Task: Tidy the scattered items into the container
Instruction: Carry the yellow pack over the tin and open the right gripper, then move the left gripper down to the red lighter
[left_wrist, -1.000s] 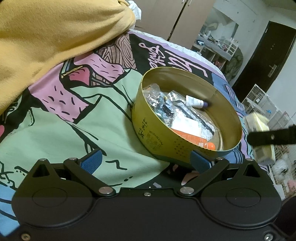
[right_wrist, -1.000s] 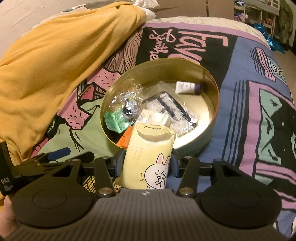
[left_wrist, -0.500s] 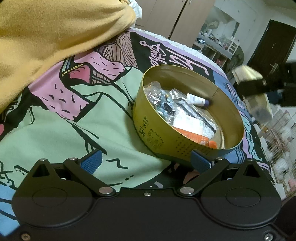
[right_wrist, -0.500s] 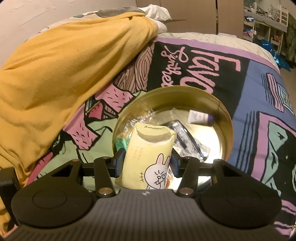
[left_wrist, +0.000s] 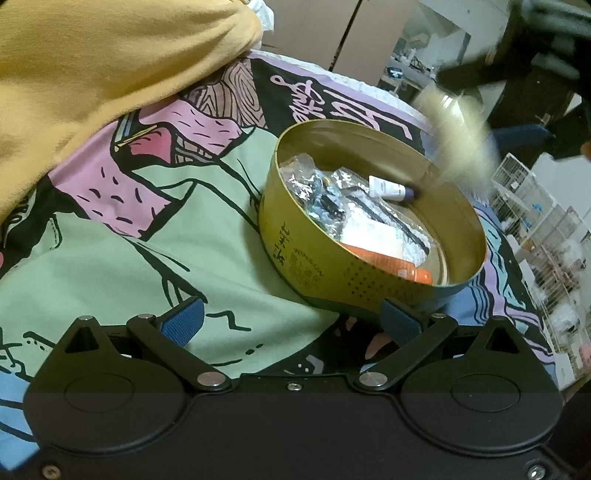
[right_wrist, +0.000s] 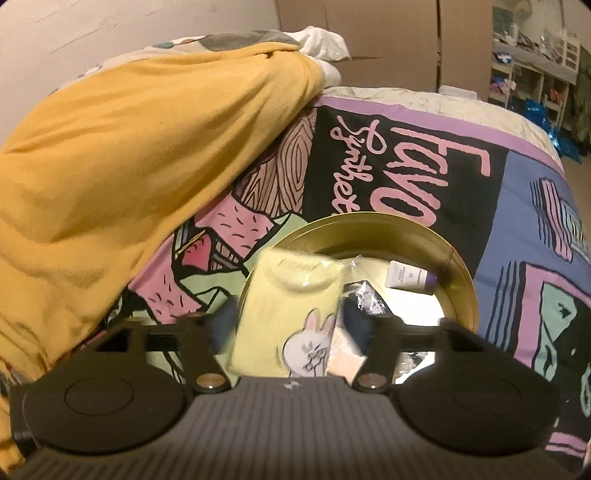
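A round gold tin (left_wrist: 354, 275) sits on the patterned bedspread and holds a small white tube (left_wrist: 388, 187), clear plastic packets (left_wrist: 314, 184) and an orange item (left_wrist: 391, 262). My left gripper (left_wrist: 291, 319) is open and empty just in front of the tin. My right gripper (right_wrist: 290, 325) has its jaws spread around a pale yellow tissue pack with a rabbit print (right_wrist: 291, 314), which looks blurred and loose above the tin (right_wrist: 458, 269). The pack shows as a blur over the tin's far rim in the left wrist view (left_wrist: 458, 136).
A large yellow blanket (right_wrist: 129, 177) is heaped on the left of the bed. The bedspread (left_wrist: 110, 240) spreads around the tin. Shelves and white wire cages (left_wrist: 532, 206) stand past the bed's right edge.
My right gripper rose and moved over the tin with the yellow pack. Its jaws have spread, and the pack is now blurred between them. My left gripper stayed still.
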